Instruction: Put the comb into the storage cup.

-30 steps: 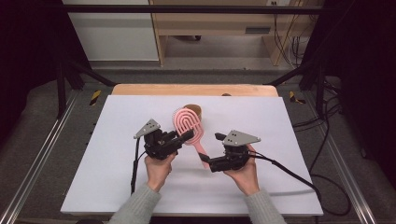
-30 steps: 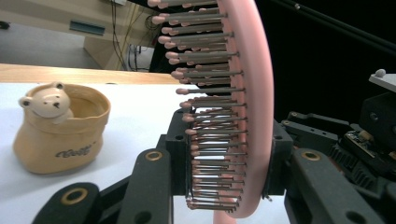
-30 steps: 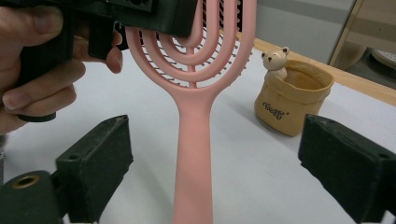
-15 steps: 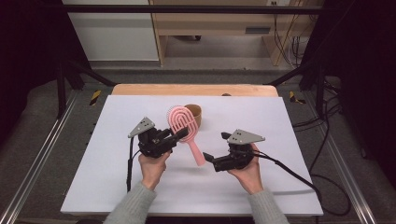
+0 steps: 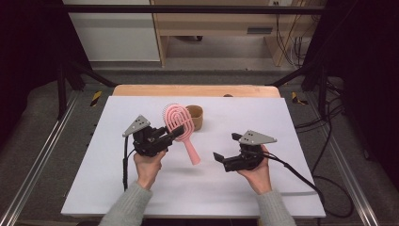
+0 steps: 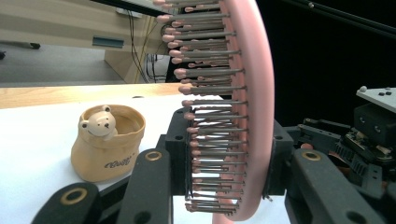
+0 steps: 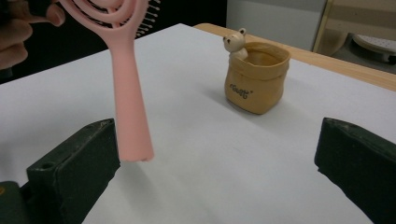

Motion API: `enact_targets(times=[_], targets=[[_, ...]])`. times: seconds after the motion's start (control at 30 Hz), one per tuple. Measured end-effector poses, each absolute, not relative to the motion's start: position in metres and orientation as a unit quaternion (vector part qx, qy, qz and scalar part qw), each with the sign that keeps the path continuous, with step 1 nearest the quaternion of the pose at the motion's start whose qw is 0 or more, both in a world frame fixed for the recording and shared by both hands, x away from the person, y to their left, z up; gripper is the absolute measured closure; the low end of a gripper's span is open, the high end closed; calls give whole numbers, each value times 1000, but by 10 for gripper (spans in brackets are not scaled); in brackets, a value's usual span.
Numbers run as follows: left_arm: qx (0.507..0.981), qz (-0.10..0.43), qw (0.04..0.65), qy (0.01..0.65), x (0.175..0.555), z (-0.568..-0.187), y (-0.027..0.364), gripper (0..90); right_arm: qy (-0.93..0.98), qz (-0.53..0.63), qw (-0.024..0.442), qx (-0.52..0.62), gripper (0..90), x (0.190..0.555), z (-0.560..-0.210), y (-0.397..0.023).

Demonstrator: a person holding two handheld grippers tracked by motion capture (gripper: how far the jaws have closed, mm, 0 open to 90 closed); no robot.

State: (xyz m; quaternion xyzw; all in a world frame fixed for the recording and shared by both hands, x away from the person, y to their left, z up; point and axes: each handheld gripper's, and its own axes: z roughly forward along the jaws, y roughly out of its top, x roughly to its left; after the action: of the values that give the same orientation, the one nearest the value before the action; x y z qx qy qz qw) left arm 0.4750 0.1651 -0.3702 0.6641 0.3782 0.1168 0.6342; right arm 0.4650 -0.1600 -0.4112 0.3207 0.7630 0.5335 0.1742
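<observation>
The left gripper point(image 5: 175, 133) is grasping the pink hairbrush point(image 5: 179, 123) by its head, its fingers point(image 6: 180, 154) clenched on either side of the bristled oval, while the handle is slanting down past them and hanging clear of the white counter point(image 5: 282, 122). Beyond those fingers a tan bear-topped pot point(image 5: 195, 117) is standing on the counter, just behind the brush head. The right gripper point(image 5: 225, 151) is resting low with its fingers point(image 7: 74, 163) released and spread wide, the brush's handle tip lying just beside one of them.
</observation>
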Motion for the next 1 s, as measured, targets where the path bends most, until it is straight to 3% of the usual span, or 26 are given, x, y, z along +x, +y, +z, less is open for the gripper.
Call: enact_targets(times=[1.0], targets=[[677, 140, 622, 368, 482, -344, 178, 630, 733, 543, 176, 369, 2, 464, -431, -226]])
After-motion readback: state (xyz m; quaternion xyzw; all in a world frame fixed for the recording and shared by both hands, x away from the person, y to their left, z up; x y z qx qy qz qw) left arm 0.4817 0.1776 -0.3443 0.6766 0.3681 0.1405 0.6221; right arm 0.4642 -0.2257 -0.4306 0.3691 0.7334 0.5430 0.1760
